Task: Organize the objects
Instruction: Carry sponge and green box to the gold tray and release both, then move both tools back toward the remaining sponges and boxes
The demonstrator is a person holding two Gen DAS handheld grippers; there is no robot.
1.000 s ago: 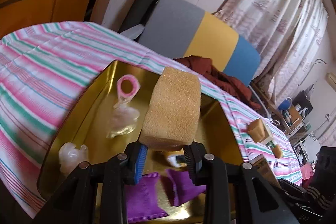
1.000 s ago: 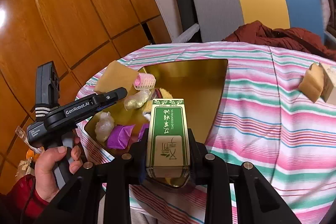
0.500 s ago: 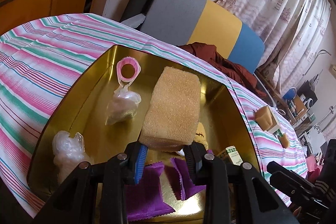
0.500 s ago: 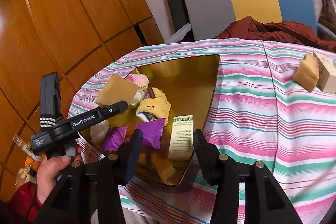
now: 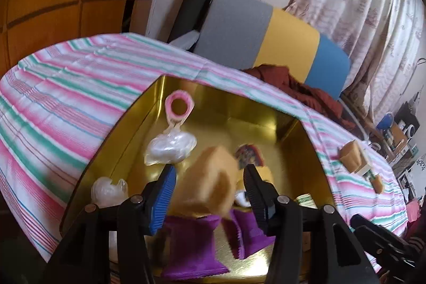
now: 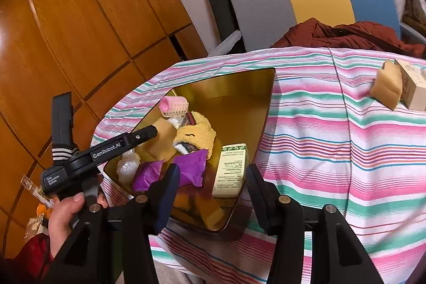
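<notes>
— Where does the sponge sit against the left tongs (image 5: 210, 193)?

— The tan sponge (image 5: 210, 188) is in the lower middle of the left wrist view, tilted and blurred, between the two fingers but touching neither pad. The jaws are opening, so the block is released over the gold tray (image 5: 269, 119). Below it lie two purple packets (image 5: 194, 244), and up-left of the tongs a clear wrapped bundle (image 5: 170, 145) and a pink curler (image 5: 179, 106).

— And the right tongs (image 6: 210, 193)?

— Spread apart, gripping nothing. In the right wrist view the green-and-cream box (image 6: 231, 171) lies flat inside the tray's near right corner — just beyond the fingertips, apart from both. A yellow knitted piece (image 6: 198, 136) sits up-left of it.

— Anything outside the tray?

— At the upper right, on the striped worktop cloth (image 6: 332, 129), a tan pouch (image 6: 387, 88) leans against a pale carton (image 6: 414, 87). A hand (image 6: 66, 220) at lower left holds the left tool.
</notes>
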